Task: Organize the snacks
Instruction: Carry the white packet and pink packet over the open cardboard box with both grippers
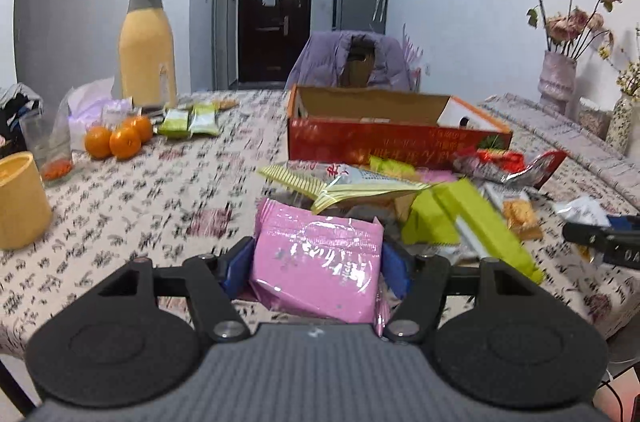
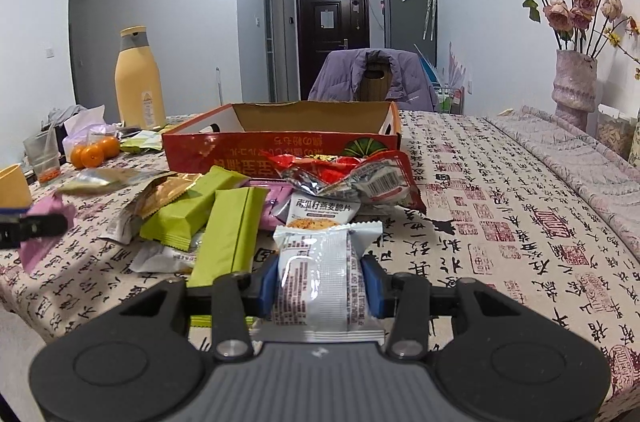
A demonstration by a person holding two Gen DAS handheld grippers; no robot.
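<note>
My left gripper (image 1: pixel 316 268) is shut on a pink snack packet (image 1: pixel 320 262), held above the patterned tablecloth in front of the snack pile. My right gripper (image 2: pixel 320 284) is shut on a white snack packet (image 2: pixel 324 282), its blue pads pressing both sides. A heap of snacks lies ahead: green bars (image 2: pixel 208 218), a red crinkled bag (image 2: pixel 352 178), a striped yellow bag (image 1: pixel 320 182). Behind the heap stands an open red cardboard box (image 1: pixel 392 138) (image 2: pixel 280 142). The left gripper with its pink packet shows at the left edge of the right wrist view (image 2: pixel 40 226).
A yellow thermos (image 1: pixel 146 50), three oranges (image 1: pixel 116 138), a glass (image 1: pixel 48 150) and a yellow cup (image 1: pixel 20 198) stand at the left. Green packets (image 1: pixel 188 122) lie near the oranges. Vases with flowers (image 2: pixel 572 82) stand at the right. A chair with a purple jacket (image 1: pixel 352 62) sits behind the table.
</note>
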